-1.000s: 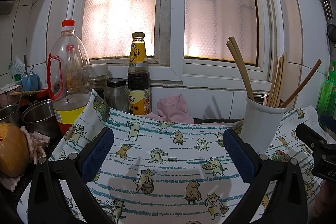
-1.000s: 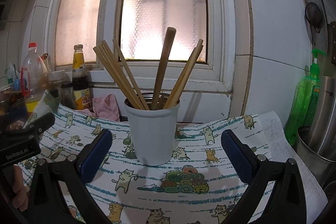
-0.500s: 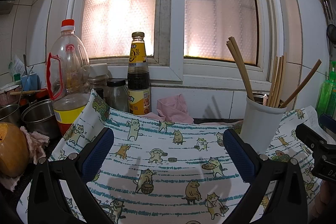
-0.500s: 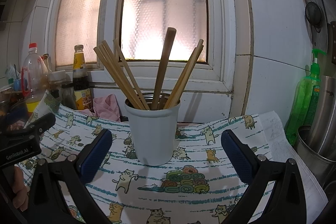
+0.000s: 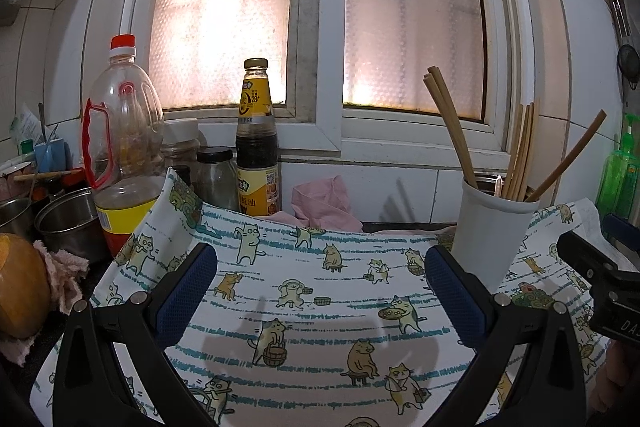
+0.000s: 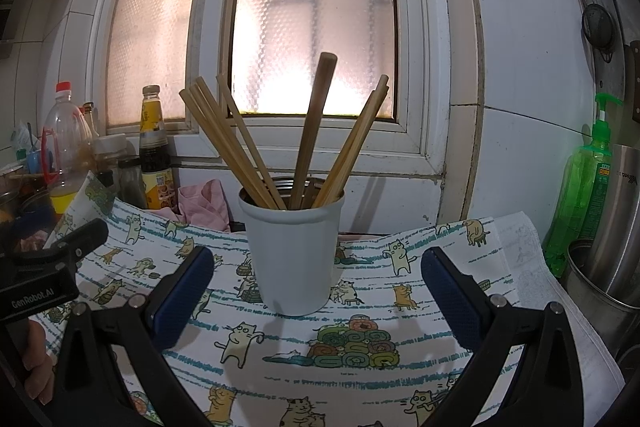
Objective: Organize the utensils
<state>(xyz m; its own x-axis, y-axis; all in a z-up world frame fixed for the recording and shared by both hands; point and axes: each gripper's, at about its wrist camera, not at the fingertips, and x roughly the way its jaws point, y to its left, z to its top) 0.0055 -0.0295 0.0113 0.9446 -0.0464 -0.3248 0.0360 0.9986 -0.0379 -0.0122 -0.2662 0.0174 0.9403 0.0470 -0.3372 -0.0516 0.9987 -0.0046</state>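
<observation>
A white cup (image 6: 292, 259) stands upright on a cat-print cloth (image 6: 360, 359), straight ahead of my right gripper (image 6: 318, 287). Several wooden chopsticks (image 6: 228, 143) and a thicker wooden handle (image 6: 314, 131) lean out of it. That gripper is open and holds nothing. In the left wrist view the same cup (image 5: 490, 231) stands at the right, just beyond the right finger of my left gripper (image 5: 320, 279), which is open and empty over the cloth (image 5: 304, 311). Each gripper's body shows at the edge of the other's view.
Along the back wall stand a dark sauce bottle (image 5: 257, 147), an oil bottle (image 5: 120, 151), jars and a pink rag (image 5: 320, 201). Steel pots (image 5: 64, 223) sit at the left. At the right are a green soap bottle (image 6: 582, 187) and a steel container (image 6: 612, 251).
</observation>
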